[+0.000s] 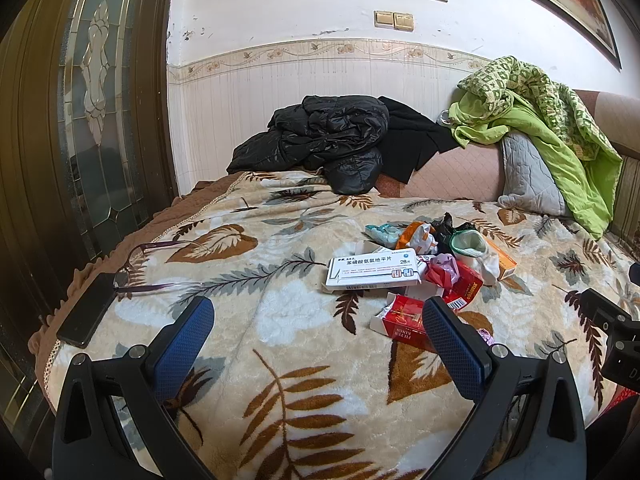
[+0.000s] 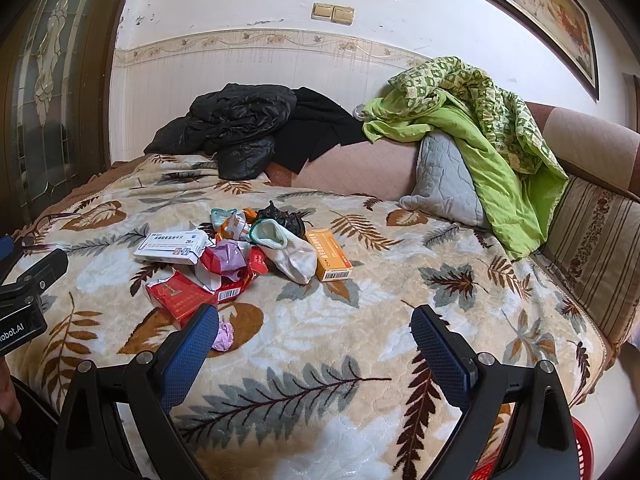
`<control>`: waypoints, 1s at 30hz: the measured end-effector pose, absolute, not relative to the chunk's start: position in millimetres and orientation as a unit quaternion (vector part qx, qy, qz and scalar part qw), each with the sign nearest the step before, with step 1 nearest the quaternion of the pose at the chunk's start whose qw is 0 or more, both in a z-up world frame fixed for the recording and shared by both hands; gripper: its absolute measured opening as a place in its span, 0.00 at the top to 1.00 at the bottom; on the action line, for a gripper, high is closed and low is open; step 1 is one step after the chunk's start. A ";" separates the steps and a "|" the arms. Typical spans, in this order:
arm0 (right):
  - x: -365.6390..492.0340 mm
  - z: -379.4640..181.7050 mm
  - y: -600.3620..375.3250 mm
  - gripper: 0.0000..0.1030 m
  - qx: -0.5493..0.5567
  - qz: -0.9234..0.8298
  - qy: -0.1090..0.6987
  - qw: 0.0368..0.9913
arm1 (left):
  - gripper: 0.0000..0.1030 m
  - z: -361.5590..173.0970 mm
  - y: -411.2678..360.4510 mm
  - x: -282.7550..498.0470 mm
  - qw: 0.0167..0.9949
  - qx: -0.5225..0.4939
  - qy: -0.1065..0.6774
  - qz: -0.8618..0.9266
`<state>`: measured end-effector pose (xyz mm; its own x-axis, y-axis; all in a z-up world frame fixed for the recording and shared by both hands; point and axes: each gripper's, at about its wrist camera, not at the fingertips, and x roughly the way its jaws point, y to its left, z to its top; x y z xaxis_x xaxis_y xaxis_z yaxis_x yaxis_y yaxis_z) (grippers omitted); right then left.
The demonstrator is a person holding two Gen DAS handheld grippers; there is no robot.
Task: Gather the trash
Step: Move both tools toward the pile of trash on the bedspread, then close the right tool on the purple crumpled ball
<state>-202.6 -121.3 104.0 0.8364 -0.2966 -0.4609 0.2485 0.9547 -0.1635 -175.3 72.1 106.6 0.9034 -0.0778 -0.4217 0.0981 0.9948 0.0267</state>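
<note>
Right hand-held gripper (image 2: pixel 314 330) gapes wide and empty, as does the left hand-held gripper (image 1: pixel 318 320). We'd nip the purple wad (image 2: pixel 222 335) first, low against the blanket (image 2: pixel 340 344), pinching paper only.

Red basket (image 2: pixel 580 446), perhaps plastic, cut off at bottom edge.

Your near edge of the blanket (image 2: pixel 320 344) lies bare, so you can pass there freely. Mid-blanket the trash pile (image 2: pixel 244 252) blocks you, while glasses (image 1: pixel 160 266) and a phone (image 1: pixel 86 310) crowd the left edge.
</note>
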 end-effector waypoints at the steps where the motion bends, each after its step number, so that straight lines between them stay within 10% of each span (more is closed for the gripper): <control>1: -202.8 104.4 -122.0 0.05 -0.050 -0.142 0.249 0.957 | 0.00 106.7 72.2 -175.3 0.975 0.023 0.215 -0.045; 12: -200.6 96.6 -121.3 0.08 -0.027 -0.109 0.272 0.956 | 0.00 102.2 67.5 -174.4 0.973 0.026 0.222 -0.053; 20: -174.6 73.2 -116.7 0.38 -0.014 -0.035 0.375 0.926 | 0.00 94.5 65.7 -156.3 0.958 0.024 0.272 -0.085; 30: -97.3 17.9 -114.9 0.63 0.048 0.022 0.477 0.877 | 0.27 69.7 78.7 -117.8 0.921 -0.052 0.368 -0.116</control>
